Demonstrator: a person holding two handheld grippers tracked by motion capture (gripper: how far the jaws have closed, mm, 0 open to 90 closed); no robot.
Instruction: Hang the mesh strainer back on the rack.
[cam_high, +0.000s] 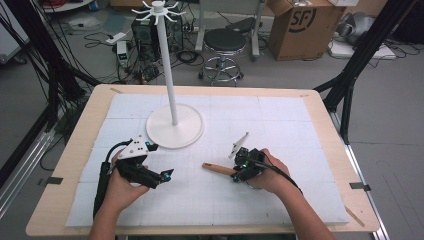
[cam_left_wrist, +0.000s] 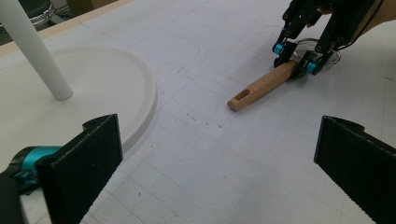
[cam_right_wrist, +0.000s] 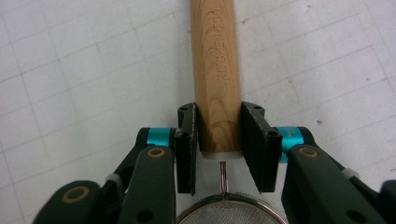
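A strainer lies on the white mat, its wooden handle (cam_high: 216, 169) pointing left toward the middle. My right gripper (cam_high: 239, 172) is shut on that handle (cam_right_wrist: 215, 70) close to the end where it joins the wire. The round mesh bowl (cam_right_wrist: 231, 212) sits just behind the jaws. In the left gripper view the handle (cam_left_wrist: 261, 85) has a slot at its free end, and the right gripper (cam_left_wrist: 295, 58) clamps its far end. My left gripper (cam_high: 167, 175) is open with nothing between its fingers; it hovers left of the handle and points toward it (cam_left_wrist: 217, 128).
A white hook stand with a round base (cam_high: 174, 125) and a tall pole (cam_high: 166, 65) is at the back left of the mat, just beyond my left gripper. The wooden table edge (cam_high: 75, 150) frames the mat. A stool (cam_high: 225, 42) and a cardboard box (cam_high: 305, 25) stand on the floor behind.
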